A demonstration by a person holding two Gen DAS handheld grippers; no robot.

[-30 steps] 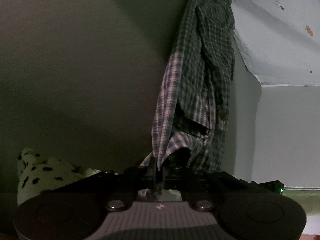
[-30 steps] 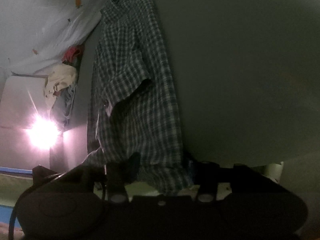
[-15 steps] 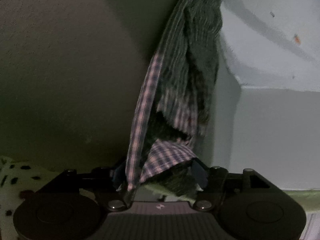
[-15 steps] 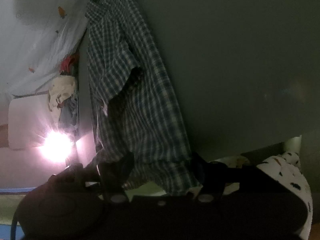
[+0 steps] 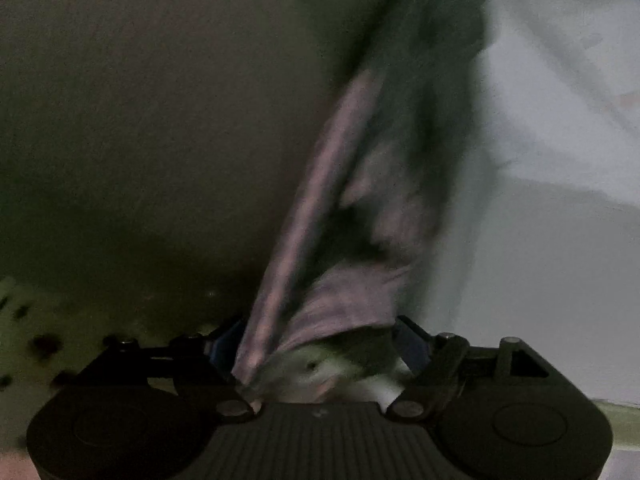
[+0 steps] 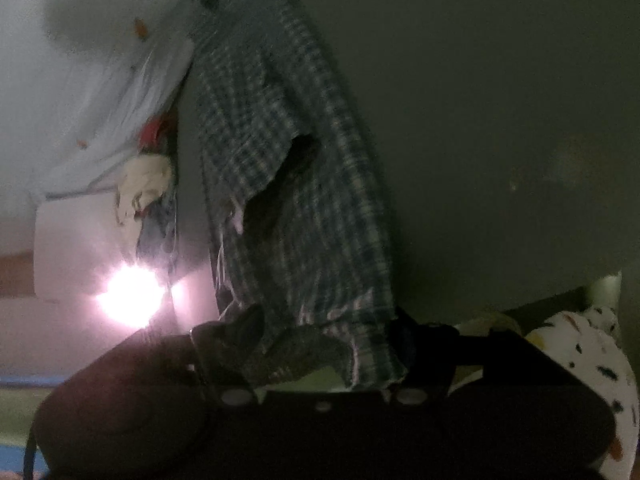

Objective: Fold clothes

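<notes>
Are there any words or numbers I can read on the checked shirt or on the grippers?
None can be read.
Checked shirt: only a check pattern, no label showing.
Left gripper: a tiny pale mark on its ribbed body, too small and blurred to read.
Right gripper: dark, no writing visible.

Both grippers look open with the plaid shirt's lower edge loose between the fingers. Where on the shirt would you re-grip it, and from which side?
Probably the hem of the plaid shirt. It hangs lengthwise away from both cameras, its lower edge draped between the left gripper and the opening right gripper. Come straight on from below, one gripper at each bottom corner: there the cloth looks thin enough to pinch. The left view is blurred.
</notes>
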